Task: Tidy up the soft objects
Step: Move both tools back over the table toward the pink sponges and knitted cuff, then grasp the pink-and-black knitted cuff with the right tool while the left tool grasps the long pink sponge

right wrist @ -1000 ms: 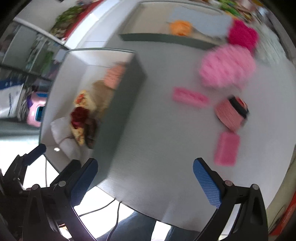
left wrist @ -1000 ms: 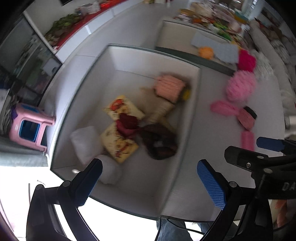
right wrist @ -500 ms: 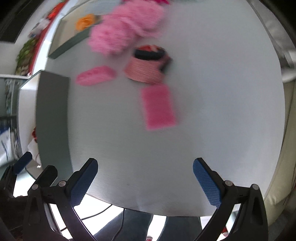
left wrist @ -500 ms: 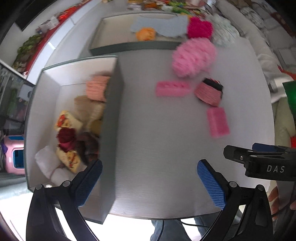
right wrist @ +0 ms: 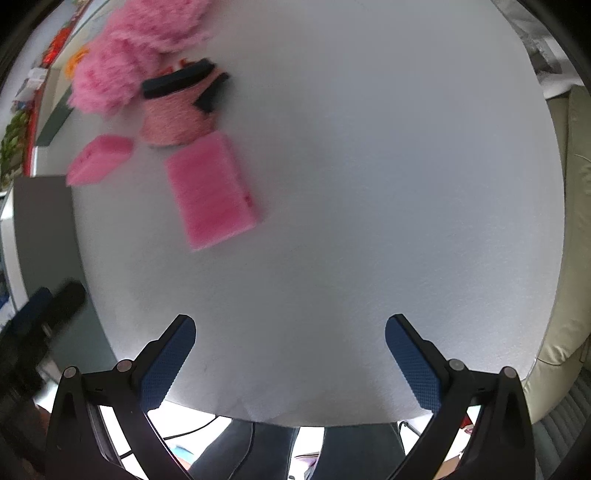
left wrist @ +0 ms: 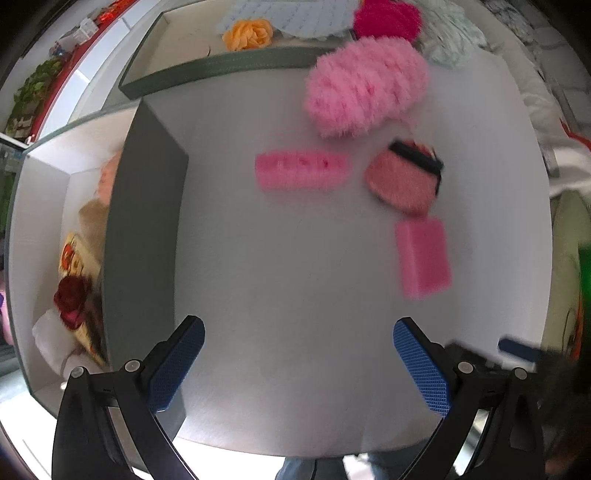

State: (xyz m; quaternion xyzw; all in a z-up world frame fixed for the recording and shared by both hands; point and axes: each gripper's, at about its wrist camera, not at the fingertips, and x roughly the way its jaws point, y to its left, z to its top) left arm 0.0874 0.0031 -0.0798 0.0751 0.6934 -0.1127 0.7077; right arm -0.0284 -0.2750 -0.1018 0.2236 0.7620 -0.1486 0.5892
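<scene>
My left tongs and right tongs gape wide, empty, above the surface. Pink sponge lies upper left of the right view; box at left edge.

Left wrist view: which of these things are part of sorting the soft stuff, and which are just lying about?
Job:
fluffy pink ball
pink foam strip
knitted pink pouch
pink sponge
grey bin, already holding soft items

Lying about:
far tray with orange flower
pale cloth
</scene>
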